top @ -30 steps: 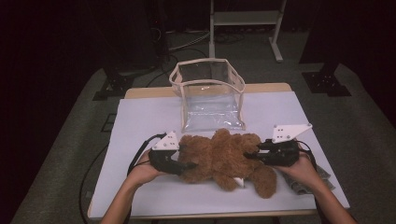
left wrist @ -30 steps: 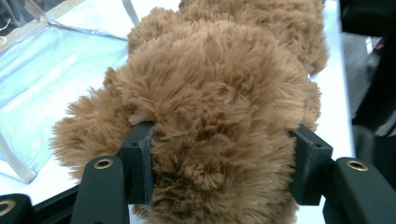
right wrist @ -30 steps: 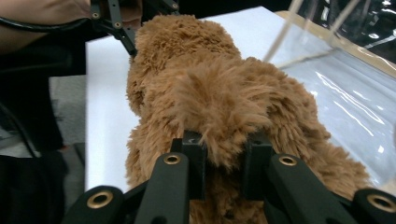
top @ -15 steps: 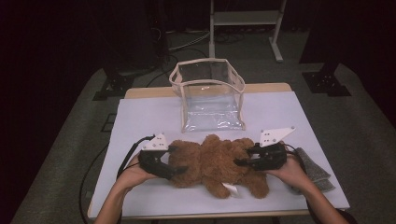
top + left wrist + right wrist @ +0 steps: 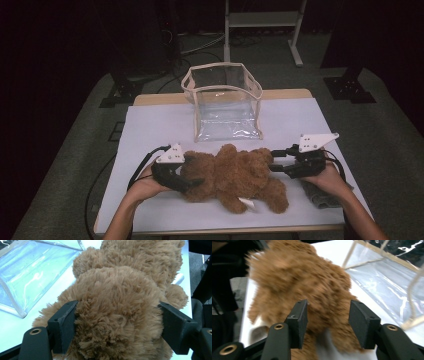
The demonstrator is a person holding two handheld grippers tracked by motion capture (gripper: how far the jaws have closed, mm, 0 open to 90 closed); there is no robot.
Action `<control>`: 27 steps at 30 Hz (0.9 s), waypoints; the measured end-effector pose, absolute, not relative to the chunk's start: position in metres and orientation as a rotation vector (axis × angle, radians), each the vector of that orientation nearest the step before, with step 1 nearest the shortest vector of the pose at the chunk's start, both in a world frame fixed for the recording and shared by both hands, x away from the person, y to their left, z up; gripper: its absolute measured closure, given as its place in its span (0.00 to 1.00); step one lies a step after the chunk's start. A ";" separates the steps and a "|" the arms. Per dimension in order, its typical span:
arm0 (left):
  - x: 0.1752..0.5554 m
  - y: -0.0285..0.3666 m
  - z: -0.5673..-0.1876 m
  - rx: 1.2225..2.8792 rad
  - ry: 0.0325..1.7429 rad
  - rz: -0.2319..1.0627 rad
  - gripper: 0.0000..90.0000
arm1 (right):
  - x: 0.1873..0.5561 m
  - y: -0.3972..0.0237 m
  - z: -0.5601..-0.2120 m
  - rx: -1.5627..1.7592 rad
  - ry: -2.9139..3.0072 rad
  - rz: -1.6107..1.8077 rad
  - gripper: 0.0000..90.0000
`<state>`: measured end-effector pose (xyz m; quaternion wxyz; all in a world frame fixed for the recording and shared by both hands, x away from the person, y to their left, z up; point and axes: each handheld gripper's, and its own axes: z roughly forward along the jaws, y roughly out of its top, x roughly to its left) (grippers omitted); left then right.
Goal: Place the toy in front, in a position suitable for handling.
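- Fur packs the left claw [image 5: 194, 181]: its jaws have just closed in a little and both pads press into the teddy bear [image 5: 235, 177], clamped at the bear's 9 o'clock end.
- At the bear's 3 o'clock end, the right claw [image 5: 274, 161] stands open. Its jaws have just been widening, and a plush limb lies loosely between them in the blurred right gripper view.
- The bear lies flat on the white counter [image 5: 150, 130], near its 6 o'clock edge.
- A clear bag [image 5: 225, 105] stands open-mouthed just beyond the bear, at its 12 o'clock.
- A grey cloth [image 5: 312, 195] lies under the right hand.
- The step looks like re-gripping the toy to load it into the bag.
- Next, the right claw probably needs to close on plush. Both would then lift together and carry the bear towards 12 o'clock, over the bag's rim.
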<state>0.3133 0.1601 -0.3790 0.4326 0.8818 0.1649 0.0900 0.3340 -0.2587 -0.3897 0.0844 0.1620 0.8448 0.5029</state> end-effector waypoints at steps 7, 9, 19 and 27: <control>0.317 0.160 -0.379 2.220 0.436 0.231 0.26 | 0.348 -0.255 -0.407 0.448 2.569 1.391 0.48; 0.319 0.161 -0.380 2.220 0.446 0.227 0.26 | 0.350 -0.251 -0.410 0.437 2.571 1.357 0.47; 0.326 0.168 -0.383 2.209 0.482 0.208 0.26 | 0.360 -0.229 -0.418 0.421 2.559 1.278 0.70; 0.324 0.166 -0.380 2.213 0.470 0.200 0.25 | 0.356 -0.229 -0.410 0.453 2.626 1.240 0.98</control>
